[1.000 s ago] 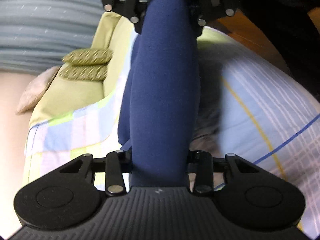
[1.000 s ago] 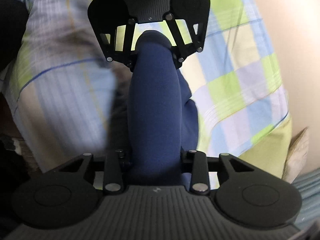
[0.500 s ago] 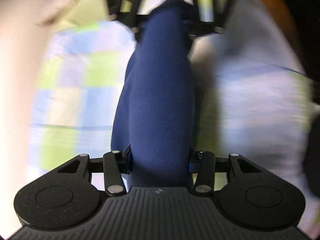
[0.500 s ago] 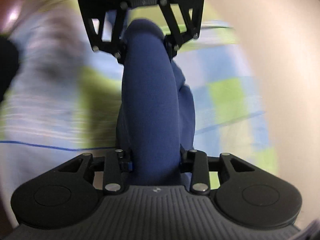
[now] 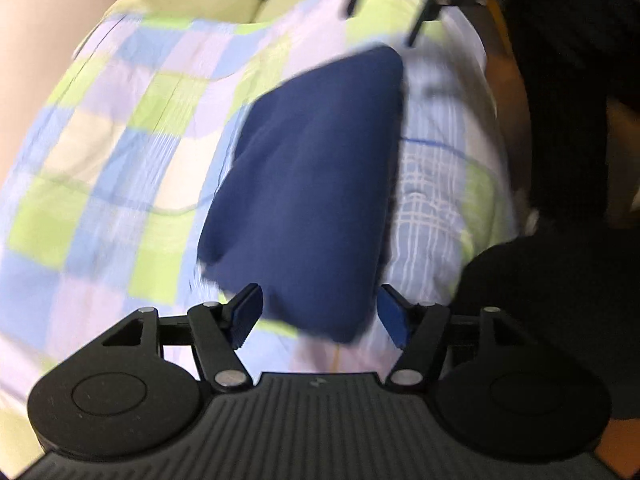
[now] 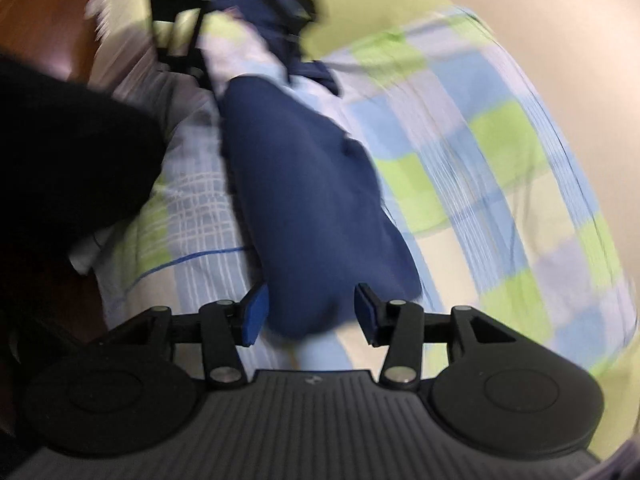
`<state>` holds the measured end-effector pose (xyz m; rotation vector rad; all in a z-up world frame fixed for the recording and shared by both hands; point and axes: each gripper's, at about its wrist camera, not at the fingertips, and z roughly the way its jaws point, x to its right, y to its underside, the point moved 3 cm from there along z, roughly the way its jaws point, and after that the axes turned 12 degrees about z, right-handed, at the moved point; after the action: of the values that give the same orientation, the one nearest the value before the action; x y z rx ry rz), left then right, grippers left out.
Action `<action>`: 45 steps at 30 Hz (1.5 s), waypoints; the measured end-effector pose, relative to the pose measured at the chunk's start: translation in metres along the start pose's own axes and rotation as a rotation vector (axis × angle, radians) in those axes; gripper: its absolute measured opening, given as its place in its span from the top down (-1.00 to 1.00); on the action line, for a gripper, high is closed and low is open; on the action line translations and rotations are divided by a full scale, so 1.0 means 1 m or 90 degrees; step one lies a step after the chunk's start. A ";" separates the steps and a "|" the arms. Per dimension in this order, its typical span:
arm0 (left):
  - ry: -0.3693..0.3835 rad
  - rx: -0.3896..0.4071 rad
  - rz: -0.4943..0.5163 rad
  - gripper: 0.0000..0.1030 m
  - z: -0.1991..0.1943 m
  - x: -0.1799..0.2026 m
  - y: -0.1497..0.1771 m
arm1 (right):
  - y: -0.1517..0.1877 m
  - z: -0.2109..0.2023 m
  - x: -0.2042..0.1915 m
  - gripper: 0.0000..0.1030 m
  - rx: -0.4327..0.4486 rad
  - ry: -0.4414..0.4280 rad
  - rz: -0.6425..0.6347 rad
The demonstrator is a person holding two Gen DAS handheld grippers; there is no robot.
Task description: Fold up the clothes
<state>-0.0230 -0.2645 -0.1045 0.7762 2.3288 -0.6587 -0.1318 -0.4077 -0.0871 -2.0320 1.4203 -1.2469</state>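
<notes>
Navy folded garment (image 5: 312,184) lies on checked bedsheet (image 5: 120,168). Left gripper (image 5: 320,314) and right gripper (image 6: 310,314) both opening, released, garment end between each one's jaws.

Left hand-held gripper (image 5: 320,312) and right hand-held gripper (image 6: 311,314) jaws both opening.

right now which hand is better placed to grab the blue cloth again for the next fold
Right, narrowly. The right gripper has the blue cloth end squarely between its opening jaws; the left gripper, also opening, has only a corner between its jaws. Both views are blurred.
</notes>
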 end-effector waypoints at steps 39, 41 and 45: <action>0.280 0.337 -0.969 0.74 0.158 -0.141 0.123 | -0.084 0.291 0.185 0.95 -0.065 -0.500 0.507; 0.289 0.308 -0.975 0.71 0.163 -0.139 0.122 | -0.075 0.313 0.182 0.95 -0.119 -0.441 0.505; 0.280 0.292 -0.953 0.61 0.157 -0.146 0.119 | -0.063 0.311 0.186 0.91 -0.109 -0.375 0.500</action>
<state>0.2092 -0.3288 -0.1486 -0.9936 2.8958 -1.7633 0.1777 -0.6022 -0.1269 -1.4683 1.7581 -0.1880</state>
